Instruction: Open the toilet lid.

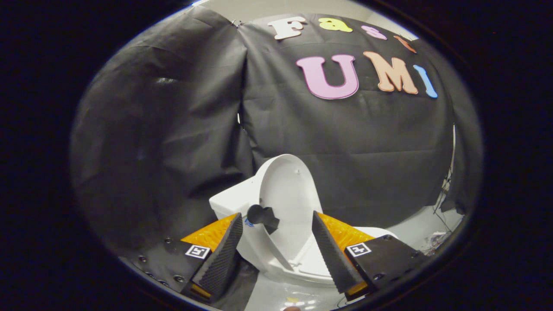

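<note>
From the gripper view, the gripper [276, 220] hangs with its two ribbed black fingers [222, 255] spread wide apart, released, pressing on nothing; each finger has an orange panel behind it and a small square marker on the black body further back. Right there in the gap between the fingers and just beyond them sits the white toilet [242, 207], seen from above its front. Its toilet lid [287, 185] is already up, standing close to upright and leaning back toward the tank [229, 201], its pale inner face turned toward the camera. A small dark knob-like piece [262, 216] shows against the lid's lower left, near the tip of the left-hand finger; what it is fixed to I cannot tell. Below the lid the seat and rim [302, 265] run between the fingers, partly hidden by them. The fingertips are apart from the lid, no contact visible. Behind the toilet hangs the black cloth wall [173, 129], creased and folded, and a pale glossy floor [414, 226] shows to the right of the bowl, with thin cables [443, 198] trailing down at the wall's edge.
</note>
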The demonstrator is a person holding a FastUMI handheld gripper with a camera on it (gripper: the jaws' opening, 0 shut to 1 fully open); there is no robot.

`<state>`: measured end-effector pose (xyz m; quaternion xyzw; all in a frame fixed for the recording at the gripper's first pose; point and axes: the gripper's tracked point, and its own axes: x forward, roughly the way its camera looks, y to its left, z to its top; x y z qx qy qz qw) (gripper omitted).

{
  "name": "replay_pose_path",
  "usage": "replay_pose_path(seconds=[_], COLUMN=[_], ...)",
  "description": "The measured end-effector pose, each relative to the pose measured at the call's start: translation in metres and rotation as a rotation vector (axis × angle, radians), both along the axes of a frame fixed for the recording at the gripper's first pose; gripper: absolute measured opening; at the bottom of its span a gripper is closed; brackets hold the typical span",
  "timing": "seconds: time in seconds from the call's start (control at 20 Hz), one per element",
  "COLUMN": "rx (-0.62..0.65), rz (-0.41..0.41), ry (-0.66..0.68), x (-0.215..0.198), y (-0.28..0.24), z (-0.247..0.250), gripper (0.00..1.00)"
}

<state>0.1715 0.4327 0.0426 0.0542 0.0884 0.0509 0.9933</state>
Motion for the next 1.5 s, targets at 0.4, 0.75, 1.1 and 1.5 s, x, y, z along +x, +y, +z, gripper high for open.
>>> replay_pose_path(seconds=[0.4, 0.75, 1.1, 1.5], rx=[-0.033, -0.107, -0.095, -0.077], rz=[-0.104, -0.165, -0.144, -0.186], ry=[-0.015, -0.086, -0.211, -0.226], x=[-0.039, -0.073, -0.101, -0.110], y=[-0.094, -0.162, -0.210, -0.290], z=[0.001, 0.009, 0.029, 0.020], gripper=[0.99, 0.99, 0.99, 0.98])
